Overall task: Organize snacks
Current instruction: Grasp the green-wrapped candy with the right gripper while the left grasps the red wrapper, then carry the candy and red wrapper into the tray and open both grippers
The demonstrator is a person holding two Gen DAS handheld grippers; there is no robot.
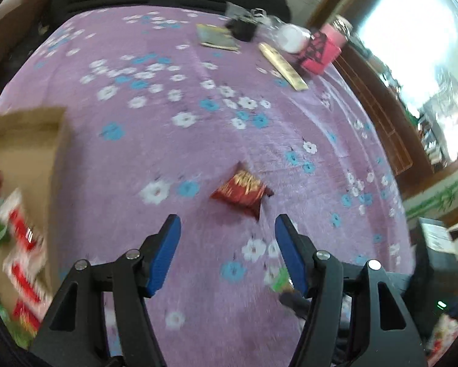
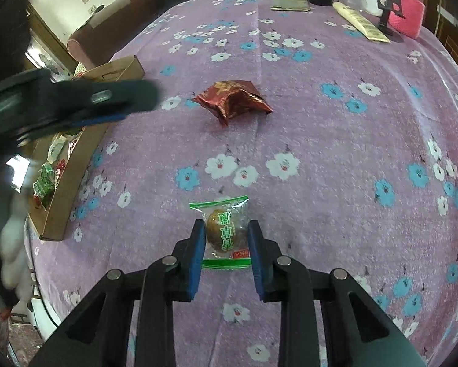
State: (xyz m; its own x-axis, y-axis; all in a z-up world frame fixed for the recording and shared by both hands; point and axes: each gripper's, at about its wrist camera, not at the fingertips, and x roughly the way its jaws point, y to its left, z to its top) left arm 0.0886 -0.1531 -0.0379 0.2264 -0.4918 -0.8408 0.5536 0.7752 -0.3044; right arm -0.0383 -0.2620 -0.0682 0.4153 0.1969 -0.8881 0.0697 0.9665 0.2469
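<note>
Left wrist view: the left gripper (image 1: pixel 227 224) has its jaws wide apart with nothing between them, hanging over the floral tablecloth (image 1: pixel 155 116). The red snack packet (image 1: pixel 242 191) lies just ahead of the fingertips, slightly toward the right finger, its long axis running roughly across the gripper's line. Off to the left side sits the cardboard box (image 1: pixel 24 140), already holding red-and-white and green packets. The picture is blurred, so finer detail is lost.

Right wrist view: the right gripper (image 2: pixel 225 229) has its jaws narrow around the green-edged clear packet (image 2: pixel 222 232), which lies flat on the cloth directly between the blue pads, its long axis pointing away along the fingers. The pads stand right at the wrapper's sides; whether they already press it I cannot tell. The red snack packet (image 2: pixel 233 99) lies well ahead. The left gripper (image 2: pixel 85 104) shows blurred at the left, above the cardboard box (image 2: pixel 76 153).

Judgement: the left gripper is nearer the red packet and need only go forward and down
</note>
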